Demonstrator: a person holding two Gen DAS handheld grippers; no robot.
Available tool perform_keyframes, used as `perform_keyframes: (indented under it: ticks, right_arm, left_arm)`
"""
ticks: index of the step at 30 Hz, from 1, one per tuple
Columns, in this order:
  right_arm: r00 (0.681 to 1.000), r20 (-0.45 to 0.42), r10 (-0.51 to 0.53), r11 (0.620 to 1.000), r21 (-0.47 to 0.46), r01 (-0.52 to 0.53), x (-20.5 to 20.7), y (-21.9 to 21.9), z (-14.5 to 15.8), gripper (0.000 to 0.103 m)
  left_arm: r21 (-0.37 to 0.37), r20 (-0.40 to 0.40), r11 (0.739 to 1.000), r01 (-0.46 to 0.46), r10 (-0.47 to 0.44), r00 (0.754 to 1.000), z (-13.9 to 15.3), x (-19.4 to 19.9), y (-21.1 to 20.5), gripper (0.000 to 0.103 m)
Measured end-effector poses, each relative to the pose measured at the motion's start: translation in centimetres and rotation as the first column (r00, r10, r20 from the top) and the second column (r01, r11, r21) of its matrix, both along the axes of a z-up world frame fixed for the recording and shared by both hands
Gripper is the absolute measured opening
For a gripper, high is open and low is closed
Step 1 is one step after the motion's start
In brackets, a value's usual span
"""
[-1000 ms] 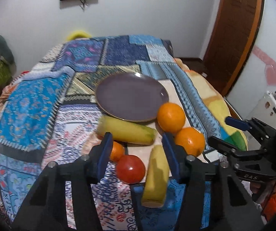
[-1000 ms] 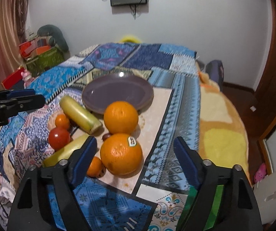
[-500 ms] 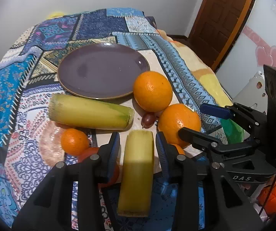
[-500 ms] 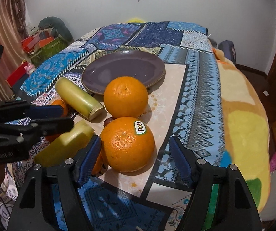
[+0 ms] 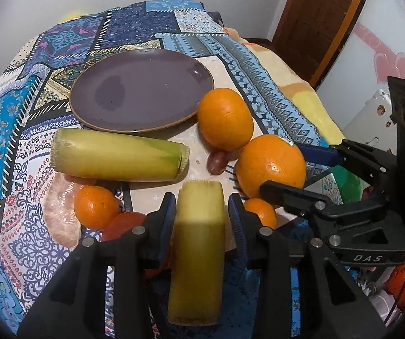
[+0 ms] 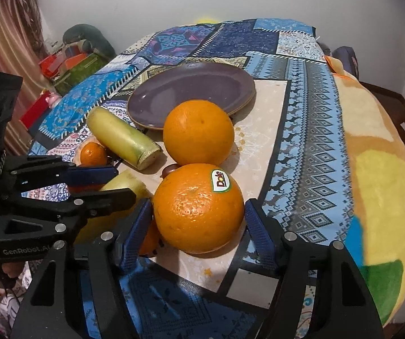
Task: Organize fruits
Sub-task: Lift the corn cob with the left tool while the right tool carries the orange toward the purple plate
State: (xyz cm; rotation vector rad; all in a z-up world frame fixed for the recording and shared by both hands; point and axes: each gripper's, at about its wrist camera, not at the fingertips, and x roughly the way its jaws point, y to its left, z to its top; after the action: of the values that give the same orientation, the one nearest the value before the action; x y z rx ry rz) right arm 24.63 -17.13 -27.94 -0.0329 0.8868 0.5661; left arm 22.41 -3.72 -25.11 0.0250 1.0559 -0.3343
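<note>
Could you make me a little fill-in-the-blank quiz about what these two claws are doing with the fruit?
1. The purple plate holds ____ pieces of fruit.
2. The left gripper has its fingers on either side of a yellow-green ____ piece.
3. The right gripper straddles the orange that bears a sticker reading ____.
4. Between the two big oranges lies a small reddish ____.

Missing words: no; cane; Dole; grape

tomato [image 5: 123,223]: mostly hidden | small orange [image 6: 148,238]: half hidden behind jaws
</note>
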Motion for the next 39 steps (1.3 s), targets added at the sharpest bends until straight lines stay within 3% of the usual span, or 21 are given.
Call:
perform_keyframes:
  ticks: [15,23,30,39]
  right_arm:
    - [0.999,-0.022,-0.050,0.999,0.004,0.050,-1.7,-3.4,0.0,0.064]
    - [0.998,-0.040,-0.040,0.999,0.023,0.041,-1.4,-3.5,-0.6,0.067]
    - [0.998,-0.052,-0.031,0.999,0.012,0.032,-1.6,-3.3,-1.0,0.066]
    - [0.998,-0.010,-0.064,0.998,0.006,0.064,-2.0,-3.6,0.5,0.065]
  left_arm:
    - [0.116,-0.059,0.992,0.041,-0.034,0.998,-0.9,0.6,-1.6,0.038]
    - [0.156,-0.050,0.986,0.060,-0.053,0.997,-1.9,1.4,-2.5,0.039]
    - [0.079,-0.048,0.997,0.016,-0.013,0.999,-0.7,0.9,-1.2,0.038]
    - [0.018,0.071,1.000,-0.019,0.018,0.997,4.3,-2.2,0.5,0.038]
